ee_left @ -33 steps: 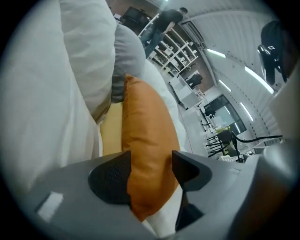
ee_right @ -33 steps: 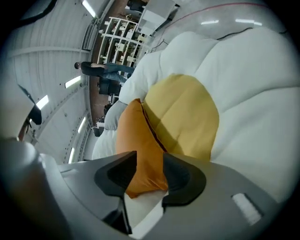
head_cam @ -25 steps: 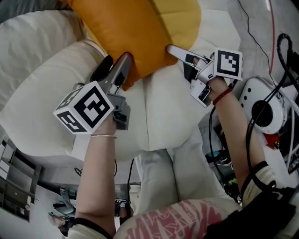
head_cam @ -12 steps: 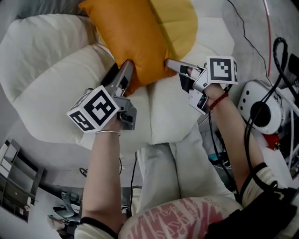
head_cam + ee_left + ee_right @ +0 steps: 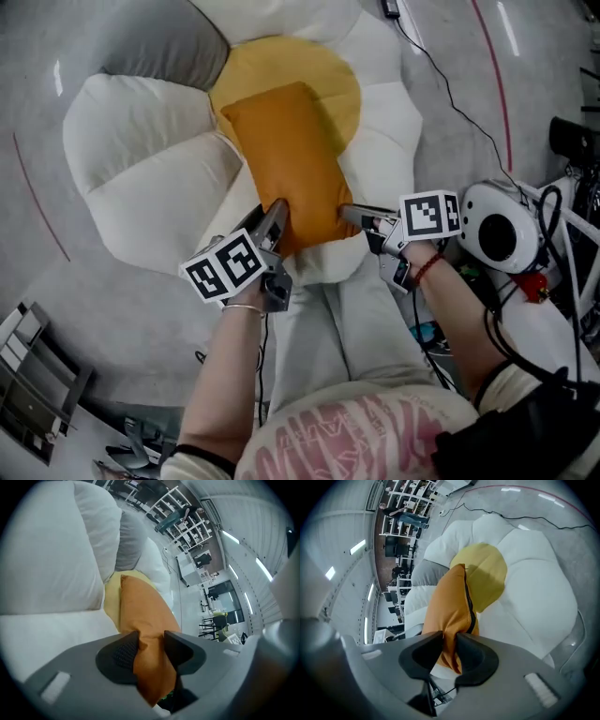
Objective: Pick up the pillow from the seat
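The left tool point(image 5: 275, 217) and right tool point(image 5: 351, 214) have just squeezed shut on the orange pillow point(image 5: 286, 150), gripping its near end; it seems to have come up off the flower seat point(image 5: 141, 169), so the pick-up is nearly done

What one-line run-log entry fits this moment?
left hand-held gripper: jaws just closing, gripping orange fabric pillow | right hand-held gripper: likewise, other near corner | white petal-shaped cushion seat: beneath

The pillow point(image 5: 286, 164) lies over the middle of the seat point(image 5: 150, 178), reaching to its near edge; a cable point(image 5: 441, 80) crosses the floor point(image 5: 56, 281) far right.
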The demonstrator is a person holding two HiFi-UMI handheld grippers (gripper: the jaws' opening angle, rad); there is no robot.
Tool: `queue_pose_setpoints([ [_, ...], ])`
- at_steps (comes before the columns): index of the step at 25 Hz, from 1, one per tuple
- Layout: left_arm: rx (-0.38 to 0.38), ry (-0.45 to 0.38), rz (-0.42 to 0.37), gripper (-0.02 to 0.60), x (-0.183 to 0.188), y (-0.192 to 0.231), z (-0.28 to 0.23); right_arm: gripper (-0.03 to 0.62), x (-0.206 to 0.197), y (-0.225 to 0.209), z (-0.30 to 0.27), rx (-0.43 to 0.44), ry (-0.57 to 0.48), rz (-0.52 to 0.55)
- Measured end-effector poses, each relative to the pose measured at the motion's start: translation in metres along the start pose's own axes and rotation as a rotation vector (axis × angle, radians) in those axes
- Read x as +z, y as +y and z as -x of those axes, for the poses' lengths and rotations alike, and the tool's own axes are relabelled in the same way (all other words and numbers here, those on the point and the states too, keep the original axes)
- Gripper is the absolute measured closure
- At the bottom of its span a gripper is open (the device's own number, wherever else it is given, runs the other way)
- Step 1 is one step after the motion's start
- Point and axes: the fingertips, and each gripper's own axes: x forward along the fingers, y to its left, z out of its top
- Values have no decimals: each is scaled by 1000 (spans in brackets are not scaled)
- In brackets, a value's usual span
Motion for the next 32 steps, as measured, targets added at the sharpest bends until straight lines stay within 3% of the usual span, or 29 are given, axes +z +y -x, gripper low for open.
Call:
queue_pose_setpoints([
  [6, -48, 3, 77, 399, -28, -44, 51, 497, -38, 44, 58, 3, -59, 11],
  [9, -49, -14, 47, 399, -21, -64, 74, 503, -53, 74, 77, -1, -62, 63],
  [15, -105, -129, -118, 405, 39, -142, 122, 510, -32, 161, 125, 73, -209, 173],
  [20, -153, -325, -304, 411, 93, -210, 197, 510, -23, 253, 163, 129, -289, 335],
  [26, -226, -554, -454, 420, 136, -292, 290, 511, -19, 358, 213, 223, -423, 523],
  [32, -296, -746, -626, 426, 159, -375, 371, 514, -19, 442, 266, 299, -533, 722],
])
